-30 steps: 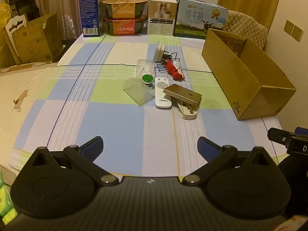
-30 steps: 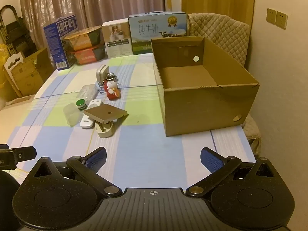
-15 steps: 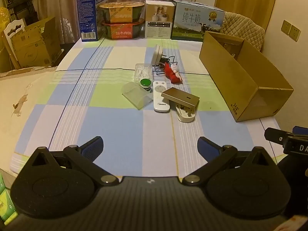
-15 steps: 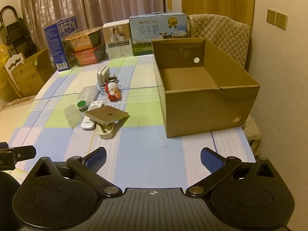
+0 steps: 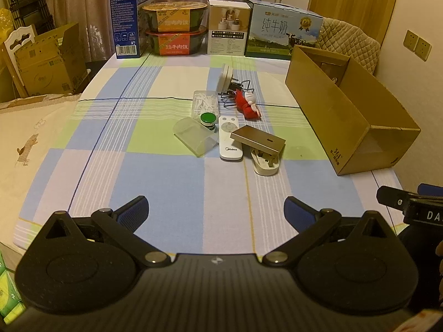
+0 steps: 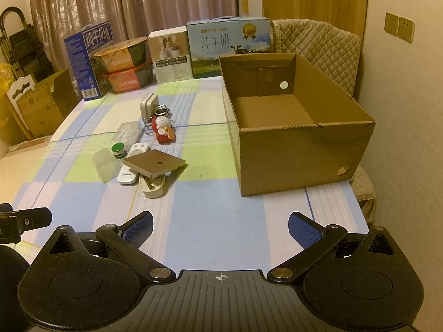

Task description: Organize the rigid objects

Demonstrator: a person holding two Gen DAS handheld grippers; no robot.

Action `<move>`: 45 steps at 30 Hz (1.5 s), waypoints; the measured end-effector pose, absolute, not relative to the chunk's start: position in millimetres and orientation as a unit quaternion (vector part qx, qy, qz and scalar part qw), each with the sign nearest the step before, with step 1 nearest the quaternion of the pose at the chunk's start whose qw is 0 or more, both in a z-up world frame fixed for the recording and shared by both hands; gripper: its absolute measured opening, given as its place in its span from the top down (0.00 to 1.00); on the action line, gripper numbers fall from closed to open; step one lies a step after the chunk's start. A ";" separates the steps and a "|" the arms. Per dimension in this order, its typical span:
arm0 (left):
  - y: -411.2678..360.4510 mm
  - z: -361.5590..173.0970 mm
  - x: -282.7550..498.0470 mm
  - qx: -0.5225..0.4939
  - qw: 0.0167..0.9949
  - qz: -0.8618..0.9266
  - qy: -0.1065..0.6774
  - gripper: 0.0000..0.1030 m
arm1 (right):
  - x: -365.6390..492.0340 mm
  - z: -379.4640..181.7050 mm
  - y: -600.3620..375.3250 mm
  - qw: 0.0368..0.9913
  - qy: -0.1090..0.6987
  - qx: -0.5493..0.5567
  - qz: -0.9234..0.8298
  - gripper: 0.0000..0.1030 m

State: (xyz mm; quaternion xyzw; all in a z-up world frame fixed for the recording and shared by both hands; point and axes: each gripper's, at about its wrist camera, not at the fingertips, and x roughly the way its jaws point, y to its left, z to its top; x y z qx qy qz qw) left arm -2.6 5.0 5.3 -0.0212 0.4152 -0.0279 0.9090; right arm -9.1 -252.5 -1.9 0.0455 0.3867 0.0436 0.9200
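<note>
Left gripper point(image 5: 216, 207) and right gripper point(image 6: 220, 222): jaws spread wide, empty, over near table point(image 5: 177, 191) edge. Remote point(image 5: 229, 138) clutter mid-table; cardboard box point(image 6: 301, 127) beside it.

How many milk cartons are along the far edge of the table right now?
2. The blue milk carton stands at the far-left end, beside the stacked food bowls. The pale milk carton stands further right, behind the open cardboard box. Nothing suggests another one is hidden.

Milk cartons point(image 5: 283, 34), stacked food bowls point(image 5: 175, 29) and a white box point(image 5: 228, 27) line the checked bench's point(image 5: 171, 182) far edge. A quilted chair point(image 6: 315, 52) stands behind.
</note>
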 end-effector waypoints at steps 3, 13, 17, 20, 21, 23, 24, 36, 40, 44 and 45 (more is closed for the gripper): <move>5.0 5.4 -2.8 -0.023 0.909 -0.029 0.416 0.01 | -9.1 -1.6 -252.3 0.920 0.387 0.046 0.043 0.02; 4.1 4.6 -4.6 -0.027 0.909 -0.029 0.416 0.01 | -9.3 -2.3 -252.5 0.920 0.388 0.047 0.044 0.02; 3.8 4.3 -4.2 -0.026 0.908 -0.029 0.416 0.01 | -9.9 -2.5 -252.7 0.920 0.388 0.048 0.043 0.02; 3.4 3.8 -4.7 -0.027 0.909 -0.028 0.416 0.01 | -10.0 -2.5 -252.6 0.920 0.387 0.047 0.044 0.02; 2.9 3.8 -4.8 -0.027 0.908 -0.028 0.416 0.01 | -9.8 -2.4 -252.6 0.920 0.387 0.047 0.044 0.02; 1.7 3.7 -5.2 -0.028 0.908 -0.028 0.416 0.01 | -10.0 -2.3 -252.7 0.920 0.388 0.047 0.043 0.02; 0.9 3.6 -5.4 -0.027 0.909 -0.028 0.416 0.01 | -9.8 -2.2 -252.6 0.920 0.388 0.047 0.044 0.02; 4.5 2.2 -5.4 -0.030 0.908 -0.028 0.416 0.01 | -10.0 -2.5 -252.7 0.920 0.388 0.047 0.043 0.02; 1.9 1.3 -6.7 -0.030 0.908 -0.028 0.416 0.01 | -9.9 -2.4 -252.3 0.919 0.388 0.047 0.043 0.02; -1.2 -0.1 -7.6 -0.032 0.908 -0.028 0.417 0.01 | -9.8 -2.5 -252.4 0.919 0.388 0.047 0.043 0.02; -2.1 -0.5 -7.9 -0.032 0.908 -0.028 0.417 0.01 | -9.8 -2.9 -252.6 0.919 0.388 0.047 0.043 0.02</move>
